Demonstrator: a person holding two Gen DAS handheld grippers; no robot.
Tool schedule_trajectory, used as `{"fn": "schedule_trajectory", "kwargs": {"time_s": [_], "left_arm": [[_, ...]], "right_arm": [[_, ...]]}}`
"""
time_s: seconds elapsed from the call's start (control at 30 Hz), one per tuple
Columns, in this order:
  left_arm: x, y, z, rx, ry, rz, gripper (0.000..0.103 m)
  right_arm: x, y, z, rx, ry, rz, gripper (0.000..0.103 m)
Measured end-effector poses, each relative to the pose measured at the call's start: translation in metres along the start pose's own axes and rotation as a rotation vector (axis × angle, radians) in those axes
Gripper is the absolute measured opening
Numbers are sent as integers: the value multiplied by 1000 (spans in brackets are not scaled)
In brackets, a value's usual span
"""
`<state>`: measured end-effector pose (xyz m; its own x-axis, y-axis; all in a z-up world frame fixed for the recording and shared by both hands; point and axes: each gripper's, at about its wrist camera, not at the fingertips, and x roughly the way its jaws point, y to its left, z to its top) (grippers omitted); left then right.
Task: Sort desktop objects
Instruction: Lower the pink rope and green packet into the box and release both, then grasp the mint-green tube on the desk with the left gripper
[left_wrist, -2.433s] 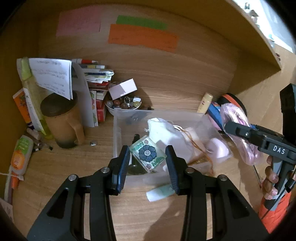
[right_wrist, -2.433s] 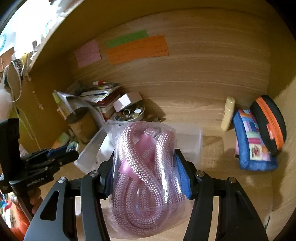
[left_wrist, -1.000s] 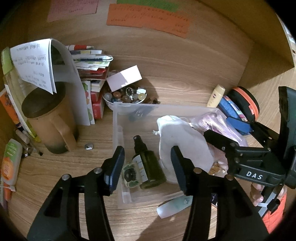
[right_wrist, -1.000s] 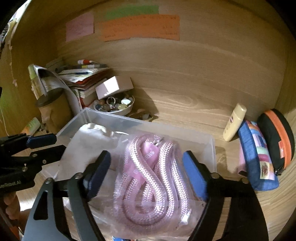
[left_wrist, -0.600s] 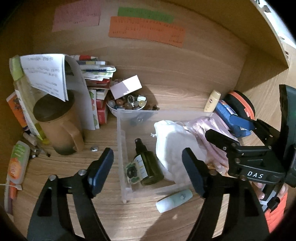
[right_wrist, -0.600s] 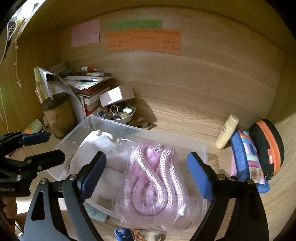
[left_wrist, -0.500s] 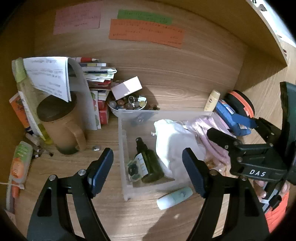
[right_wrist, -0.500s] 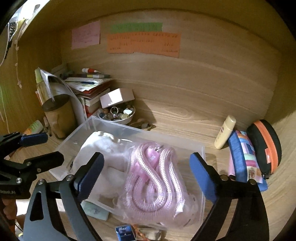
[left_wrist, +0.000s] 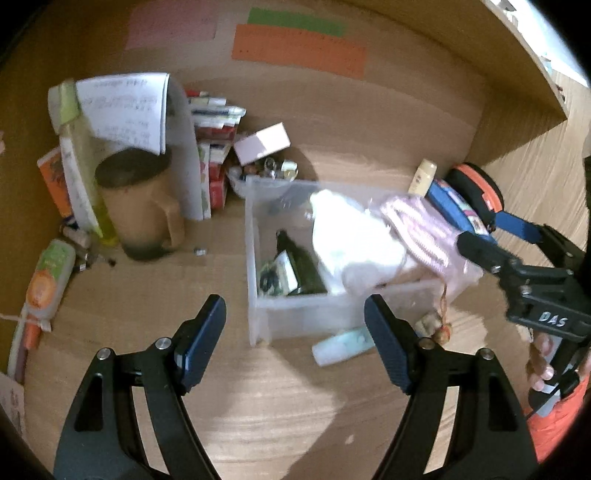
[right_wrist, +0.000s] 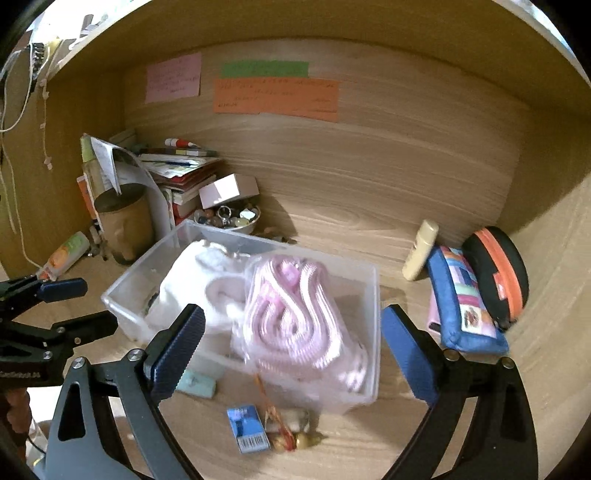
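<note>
Your left gripper and right gripper both gape, holding nothing; pink rope and bottle lie in the clear bin.

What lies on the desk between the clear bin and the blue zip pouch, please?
Bare wood lies between the clear bin and the blue pouch, shown in the right wrist view.

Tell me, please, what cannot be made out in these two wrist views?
- Writing on the orange note: too small in the right wrist view, blurred in the left.
- Floor of the clear bin: covered by the white pouch and bagged pink rope.
- Dark bottle's label: motion-blurred, left wrist view.
</note>
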<state>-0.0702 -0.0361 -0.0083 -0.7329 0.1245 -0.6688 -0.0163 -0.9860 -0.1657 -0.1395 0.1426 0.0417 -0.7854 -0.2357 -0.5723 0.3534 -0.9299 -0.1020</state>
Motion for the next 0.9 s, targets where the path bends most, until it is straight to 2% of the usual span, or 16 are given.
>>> {"fn": "schedule_trajectory", "kwargs": {"time_s": [0.47, 0.6, 0.73, 0.83, 0.9], "left_arm": [[22, -20, -40, -1, 142, -13, 77], [35, -35, -44, 27, 185, -17, 77], [57, -41, -46, -20, 257, -51, 77], [63, -47, -43, -15, 252, -15, 77], [68, -50, -42, -37, 269, -45, 77]], "right_arm": [[-12, -25, -54, 51, 75, -11, 96], [-7, -38, -70, 75, 110, -19, 96], [-2, -49, -82, 103, 141, -22, 96], [3, -57, -90, 115, 145, -54, 96], [7, -61, -94, 118, 157, -54, 96]]}}
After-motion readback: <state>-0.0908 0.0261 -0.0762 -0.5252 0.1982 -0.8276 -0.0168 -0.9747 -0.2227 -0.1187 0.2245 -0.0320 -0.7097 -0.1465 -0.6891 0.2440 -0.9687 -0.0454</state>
